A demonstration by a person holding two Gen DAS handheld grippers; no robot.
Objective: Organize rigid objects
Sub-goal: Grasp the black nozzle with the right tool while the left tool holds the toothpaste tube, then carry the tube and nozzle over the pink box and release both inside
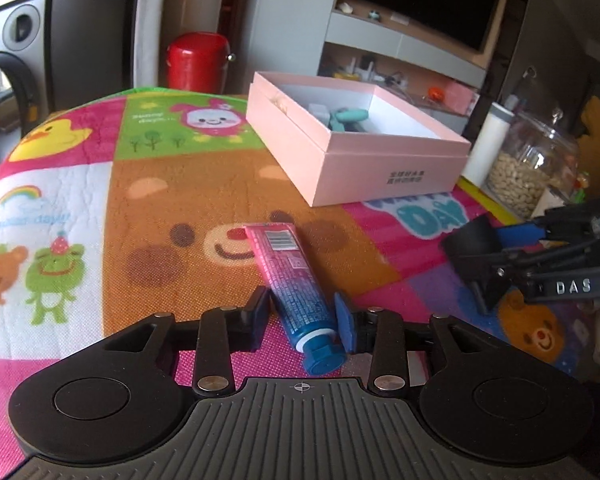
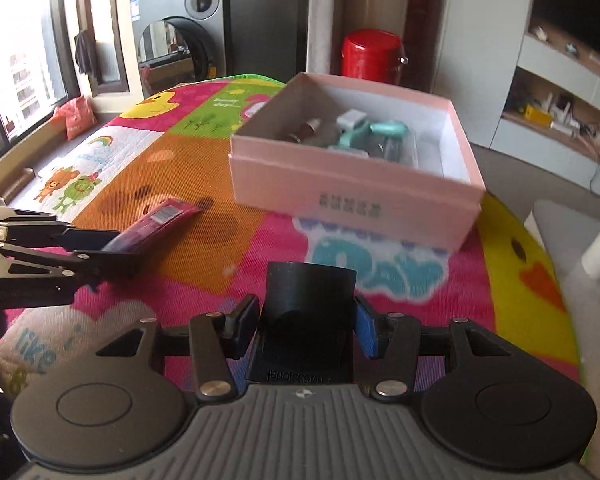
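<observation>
A pink-and-blue tube [image 1: 290, 276] with a blue cap lies on the colourful mat [image 1: 172, 200], also seen in the right wrist view [image 2: 156, 220]. My left gripper [image 1: 304, 312] stands around its cap end, one finger on each side, with a small gap on the left. My right gripper [image 2: 306, 320] is shut on a black boxy object [image 2: 308, 312] held above the mat; it shows in the left wrist view [image 1: 480, 256]. An open pink box [image 1: 352, 136] [image 2: 352, 168] holds a teal item and several small things.
A glass jar of nuts [image 1: 532, 168] and a white cylinder [image 1: 488, 144] stand right of the box. A red canister [image 1: 198, 60] stands beyond the table's far edge. A washing machine [image 2: 180, 36] and shelves are in the background.
</observation>
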